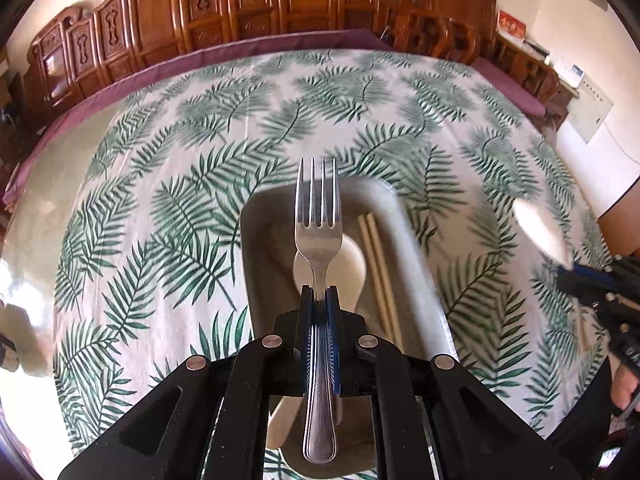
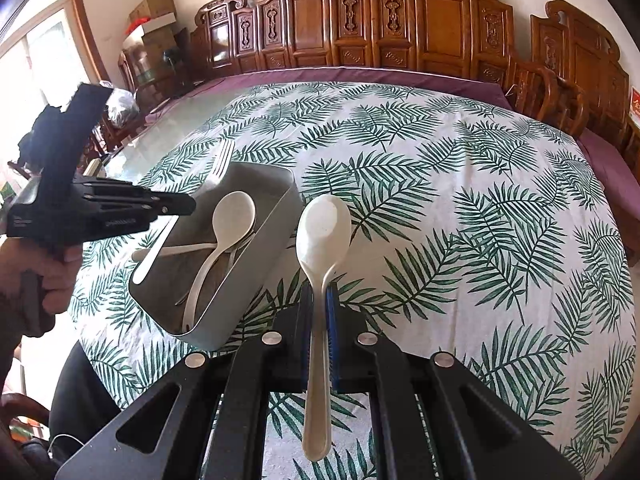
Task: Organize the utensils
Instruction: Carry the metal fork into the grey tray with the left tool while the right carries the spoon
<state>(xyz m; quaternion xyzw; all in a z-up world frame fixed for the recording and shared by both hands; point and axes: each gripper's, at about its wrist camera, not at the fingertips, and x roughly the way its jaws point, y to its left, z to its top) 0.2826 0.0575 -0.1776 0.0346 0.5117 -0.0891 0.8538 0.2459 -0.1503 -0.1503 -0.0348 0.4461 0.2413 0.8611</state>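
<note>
Left gripper (image 1: 319, 300): clenching a steel fork (image 1: 319, 216) at the neck, just under the tines, and carrying it tines-forward above the tray (image 1: 412, 240).
Right gripper (image 2: 320, 296): gripping a white spoon (image 2: 324, 232) by the upper handle, below the bowl, and hanging it over the leaf-print tablecloth (image 2: 460, 208) just beside the tray's right wall.
Tray: a pale rectangular container sitting on the tablecloth and already taking in cutlery.
Fork handling: stiff, smooth metal, likely the heavier piece and prone to slipping; the long handle is trailing back between the fingers, so the narrow neck is looking like the steadiest hold.
Spoon handling: appearing light and rigid, perhaps plastic or melamine, its glossy handle likely slick; a grip near the bowl is keeping it from swinging.
Forks counted: one in the left gripper; any in the tray are too tangled to be picked out.
Spoons counted: one in the right gripper, at least one white spoon (image 2: 234, 216) lying in the tray; further pale handles are crossing beneath it, their number unclear.
Chopsticks (image 1: 378, 268): one pale pair lying along the tray's right side.
</note>
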